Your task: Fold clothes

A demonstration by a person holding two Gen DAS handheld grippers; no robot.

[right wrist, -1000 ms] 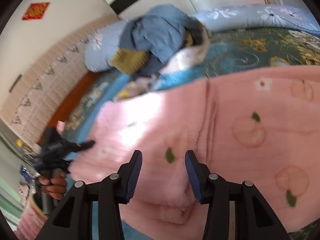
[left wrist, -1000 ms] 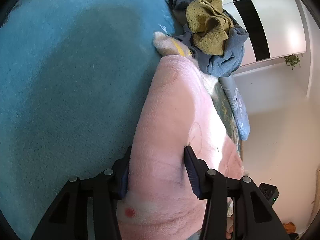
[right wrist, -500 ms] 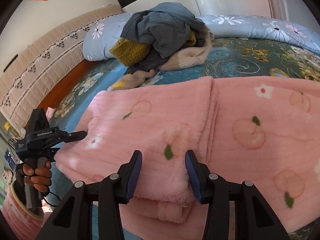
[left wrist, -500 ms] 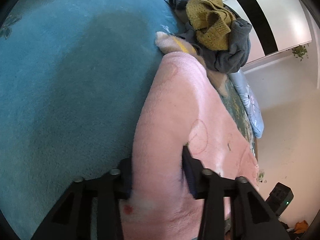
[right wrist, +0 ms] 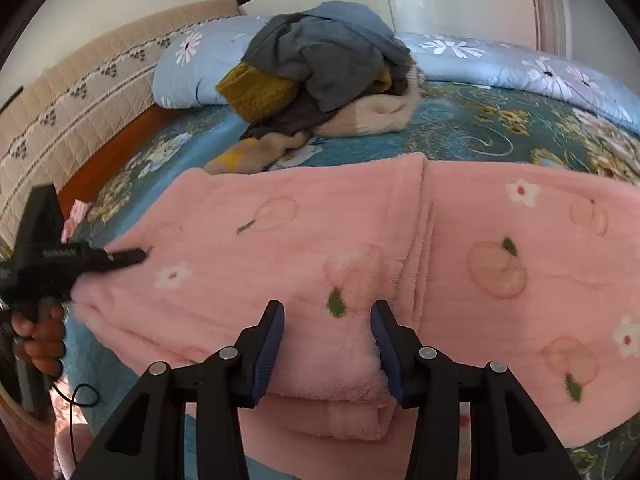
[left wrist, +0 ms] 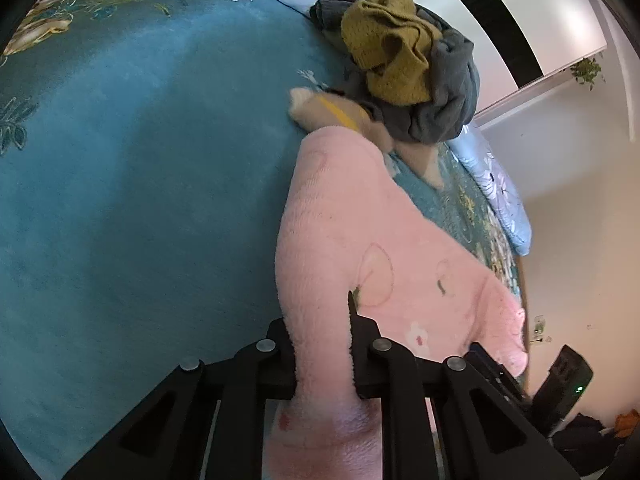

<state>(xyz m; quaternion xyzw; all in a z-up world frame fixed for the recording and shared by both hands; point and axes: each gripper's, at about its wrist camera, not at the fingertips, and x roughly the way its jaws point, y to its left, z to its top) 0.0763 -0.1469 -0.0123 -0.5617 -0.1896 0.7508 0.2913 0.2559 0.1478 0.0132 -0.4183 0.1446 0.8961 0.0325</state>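
Observation:
A pink fleece garment (right wrist: pixel 304 248) with peach and flower prints lies spread on the blue bedspread (left wrist: pixel 140 184); it also shows in the left wrist view (left wrist: pixel 340 240). My left gripper (left wrist: pixel 322 344) is shut on the garment's left edge, with fabric bunched between its fingers; it shows from the side in the right wrist view (right wrist: pixel 120 257). My right gripper (right wrist: pixel 327 336) is open, its fingers straddling the garment's folded near edge. A fold line runs up the garment's middle.
A pile of unfolded clothes (right wrist: pixel 320 76), grey, blue, mustard and cream, sits at the head of the bed; it also shows in the left wrist view (left wrist: pixel 404 76). A floral pillow (right wrist: pixel 192 68) and a quilted headboard (right wrist: pixel 60 96) lie beyond.
The left gripper has closed on the garment's edge and drawn it across. The right gripper has stayed open and settled lower over the near edge.

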